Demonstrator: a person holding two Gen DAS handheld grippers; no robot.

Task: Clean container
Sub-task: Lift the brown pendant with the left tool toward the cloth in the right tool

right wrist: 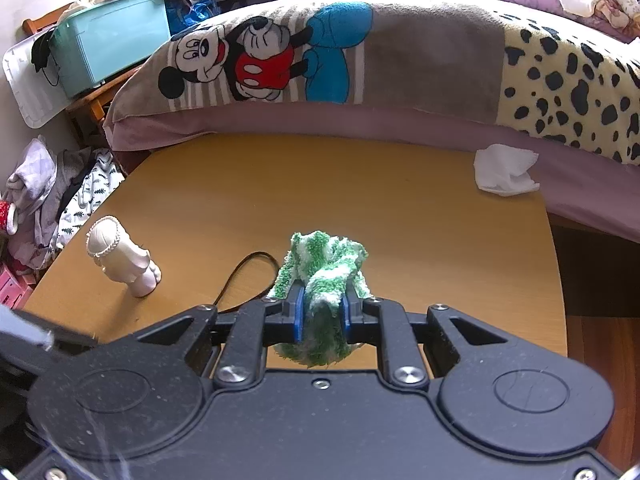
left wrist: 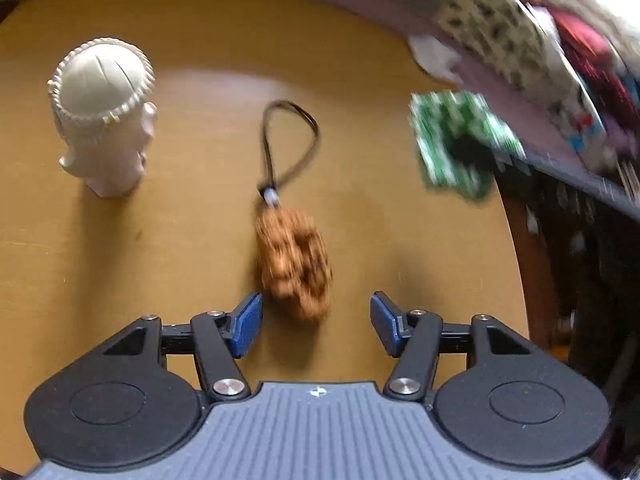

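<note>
We judge the step in hand to be the approach: the cleaning cloth is already gripped, the item to clean is not. On the worktop (right wrist: 360, 184) we count one pale figurine-shaped container (left wrist: 102, 120), standing upright at the left; one brown carved pendant on a black cord loop (left wrist: 294, 260), lying centre; one crumpled white tissue (right wrist: 505, 172) at the far edge. The right gripper (right wrist: 322, 312) has its jaws clamped on one green-and-white cloth (right wrist: 324, 276), held above the worktop; the left gripper (left wrist: 316, 320) has its jaws apart with nothing between them, the pendant just ahead. The next move calls for the left gripper to settle on and steady its target, so the cloth can wipe it.
</note>
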